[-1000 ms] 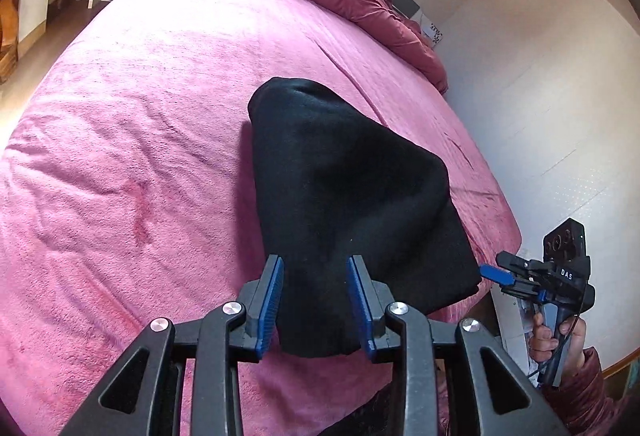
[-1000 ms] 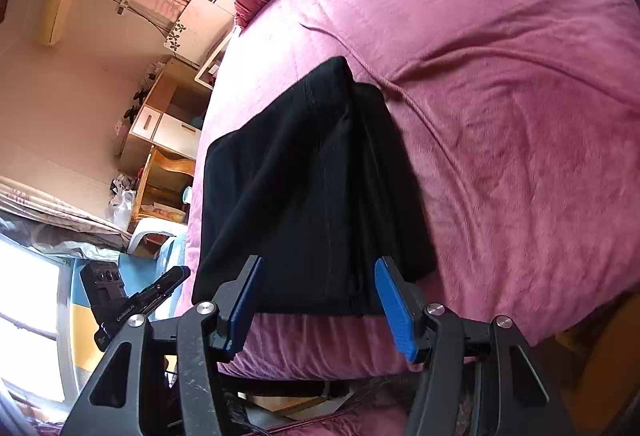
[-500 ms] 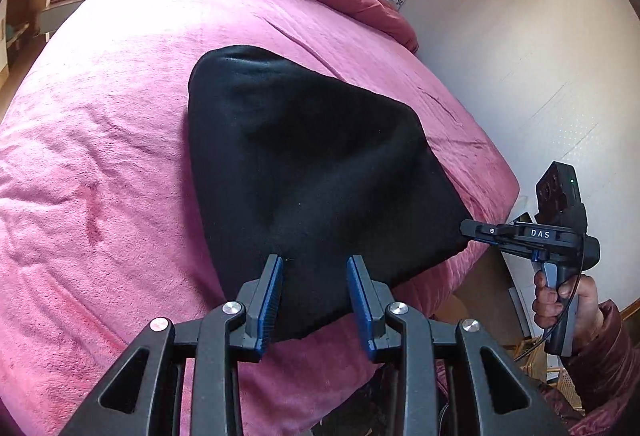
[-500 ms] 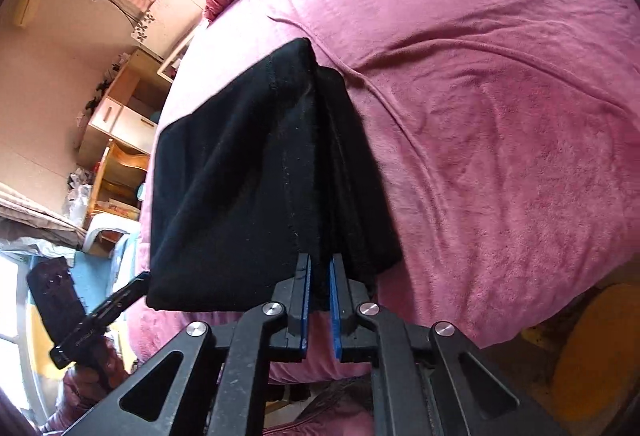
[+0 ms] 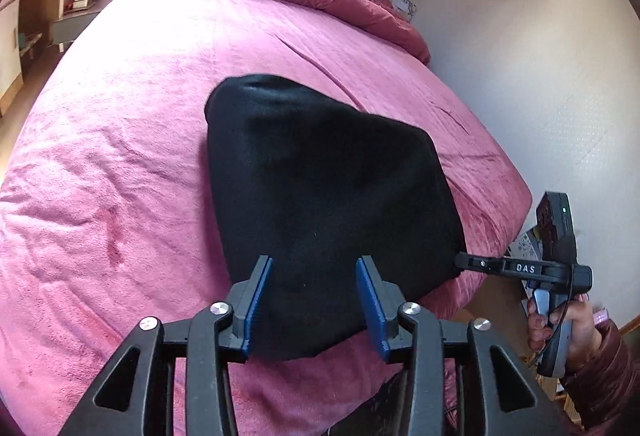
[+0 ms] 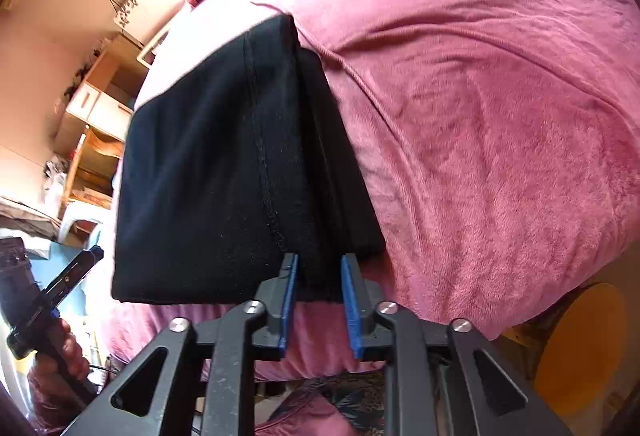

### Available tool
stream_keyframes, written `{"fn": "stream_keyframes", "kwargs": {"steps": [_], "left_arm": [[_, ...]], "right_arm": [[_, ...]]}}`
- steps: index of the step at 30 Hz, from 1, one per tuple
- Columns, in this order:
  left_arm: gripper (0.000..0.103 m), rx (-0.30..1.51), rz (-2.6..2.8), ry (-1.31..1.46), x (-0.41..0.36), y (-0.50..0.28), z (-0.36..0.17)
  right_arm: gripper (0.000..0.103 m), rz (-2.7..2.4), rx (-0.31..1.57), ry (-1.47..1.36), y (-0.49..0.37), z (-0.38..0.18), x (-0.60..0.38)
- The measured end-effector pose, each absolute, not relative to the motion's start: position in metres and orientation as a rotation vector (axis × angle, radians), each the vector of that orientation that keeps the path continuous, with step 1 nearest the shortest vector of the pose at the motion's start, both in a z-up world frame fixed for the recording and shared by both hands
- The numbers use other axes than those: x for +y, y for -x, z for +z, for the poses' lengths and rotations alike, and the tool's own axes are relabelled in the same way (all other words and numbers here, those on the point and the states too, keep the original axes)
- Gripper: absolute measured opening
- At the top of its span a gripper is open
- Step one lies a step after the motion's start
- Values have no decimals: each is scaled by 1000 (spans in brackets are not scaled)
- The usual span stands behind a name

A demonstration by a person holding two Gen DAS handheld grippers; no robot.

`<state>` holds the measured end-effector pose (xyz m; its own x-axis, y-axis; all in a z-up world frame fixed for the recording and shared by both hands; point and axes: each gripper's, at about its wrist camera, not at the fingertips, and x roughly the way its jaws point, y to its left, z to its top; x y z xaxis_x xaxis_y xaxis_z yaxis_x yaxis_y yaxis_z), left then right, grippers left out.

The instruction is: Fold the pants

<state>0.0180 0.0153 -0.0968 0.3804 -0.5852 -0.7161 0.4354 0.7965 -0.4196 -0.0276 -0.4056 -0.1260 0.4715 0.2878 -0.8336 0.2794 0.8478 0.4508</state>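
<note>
The folded black fabric pants (image 6: 224,171) lie on the pink plush bedspread (image 6: 500,115) near its edge; the right gripper's (image 6: 318,300) blue-padded jaws are opening, the pants' near hem between them; the left gripper (image 6: 86,260) shows at far left.

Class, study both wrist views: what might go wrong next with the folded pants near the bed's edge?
1. The black pants lie at the bed edge and may slide off.
2. The right hand-held gripper, jaws opening astride the near hem, could snag it and undo the stacked fold.
</note>
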Motion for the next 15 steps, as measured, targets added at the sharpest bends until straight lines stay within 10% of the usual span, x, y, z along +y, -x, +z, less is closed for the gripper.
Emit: {"fn": "stream_keyframes", "kwargs": {"steps": [4, 15], "left_arm": [[64, 965, -607, 230, 28, -36, -90], [83, 1077, -568, 320, 28, -91, -127]], "right_arm": [[77, 43, 995, -637, 20, -102, -420], [82, 35, 1068, -634, -58, -127, -425]]}}
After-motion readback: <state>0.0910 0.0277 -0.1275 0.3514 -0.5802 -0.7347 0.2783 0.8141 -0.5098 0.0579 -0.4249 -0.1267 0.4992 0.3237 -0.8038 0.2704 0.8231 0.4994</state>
